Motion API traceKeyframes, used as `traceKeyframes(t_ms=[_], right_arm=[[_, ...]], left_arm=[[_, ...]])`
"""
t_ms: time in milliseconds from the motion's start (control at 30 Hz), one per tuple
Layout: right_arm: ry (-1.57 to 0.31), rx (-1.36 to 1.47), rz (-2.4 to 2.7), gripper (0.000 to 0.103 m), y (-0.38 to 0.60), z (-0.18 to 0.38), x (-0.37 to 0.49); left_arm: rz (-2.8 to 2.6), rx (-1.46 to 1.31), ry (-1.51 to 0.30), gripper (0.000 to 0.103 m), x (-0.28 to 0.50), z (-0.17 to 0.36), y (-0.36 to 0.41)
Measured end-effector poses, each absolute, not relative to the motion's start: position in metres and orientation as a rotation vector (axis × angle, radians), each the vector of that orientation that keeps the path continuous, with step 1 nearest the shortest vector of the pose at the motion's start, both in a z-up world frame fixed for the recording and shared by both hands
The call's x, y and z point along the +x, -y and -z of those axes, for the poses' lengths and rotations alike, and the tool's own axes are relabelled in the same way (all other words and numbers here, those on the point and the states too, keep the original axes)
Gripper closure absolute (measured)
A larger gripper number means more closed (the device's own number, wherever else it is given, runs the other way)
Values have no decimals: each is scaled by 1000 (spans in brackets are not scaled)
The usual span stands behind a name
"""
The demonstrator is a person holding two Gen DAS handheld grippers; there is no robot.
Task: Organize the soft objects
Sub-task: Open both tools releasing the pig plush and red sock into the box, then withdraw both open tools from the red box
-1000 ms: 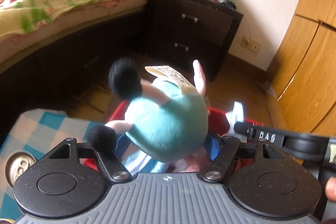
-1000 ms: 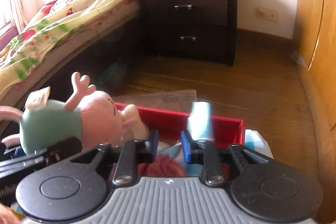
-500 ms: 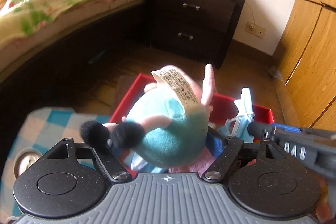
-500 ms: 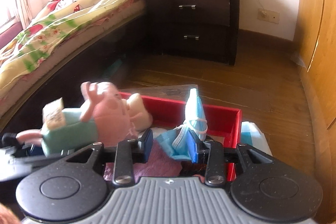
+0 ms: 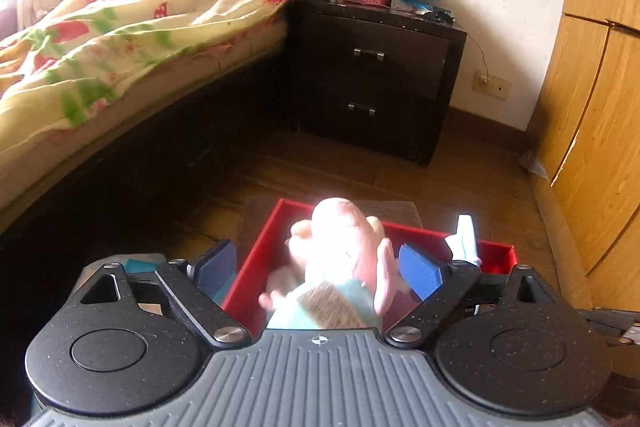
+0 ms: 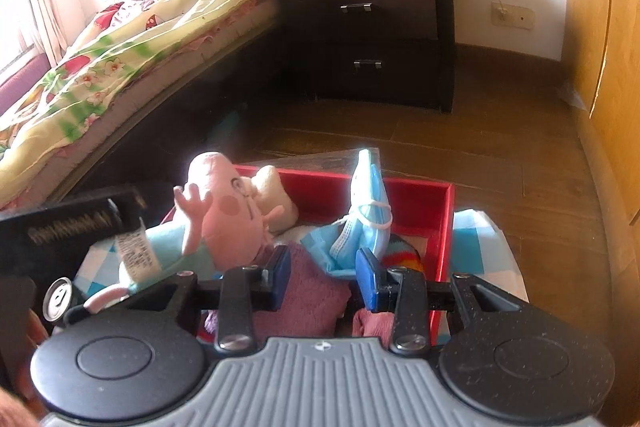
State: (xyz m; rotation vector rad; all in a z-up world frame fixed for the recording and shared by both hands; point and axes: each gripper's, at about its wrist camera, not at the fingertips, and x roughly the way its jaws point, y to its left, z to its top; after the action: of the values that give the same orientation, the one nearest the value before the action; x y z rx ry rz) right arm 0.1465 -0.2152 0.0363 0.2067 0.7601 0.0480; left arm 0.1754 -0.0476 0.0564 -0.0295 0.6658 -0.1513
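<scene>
- Left hand-held gripper point(image 5: 318, 269): jaws opening, pads clear of the pig plush toy point(image 5: 340, 259) that sits between them, so it looks like a drop-off into the red box point(image 5: 256, 259).
- Right hand-held gripper point(image 6: 323, 273): jaws nearly together, pinching the blue face mask point(image 6: 362, 215) over the box's middle, probably next to go in.
- Sewn tag point(image 6: 134, 253) on the plush has print, too blurry to read.
</scene>
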Motion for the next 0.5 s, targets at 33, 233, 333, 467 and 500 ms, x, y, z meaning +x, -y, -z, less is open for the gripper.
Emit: traceKeyframes(t_ms=[33,233,333,467,500], right_arm=[[-759,210,-52,89,215,-37,142],[-749,265,-78,82,213,-36,111],[-738,282,-88,80,211,-34,94],[-750,214,-90,79,201,-30,86],[-746,207,-87,78,200,-28,83]], left_arm=[[153,-30,-656,16,169,-58,45],[171,-72,-674,15,123,-54,29],[179,-109,-725,15,105,-43,23],[160,-157,-789,15,94,-23,19],[155,-175,-803,15,94,-17,18]])
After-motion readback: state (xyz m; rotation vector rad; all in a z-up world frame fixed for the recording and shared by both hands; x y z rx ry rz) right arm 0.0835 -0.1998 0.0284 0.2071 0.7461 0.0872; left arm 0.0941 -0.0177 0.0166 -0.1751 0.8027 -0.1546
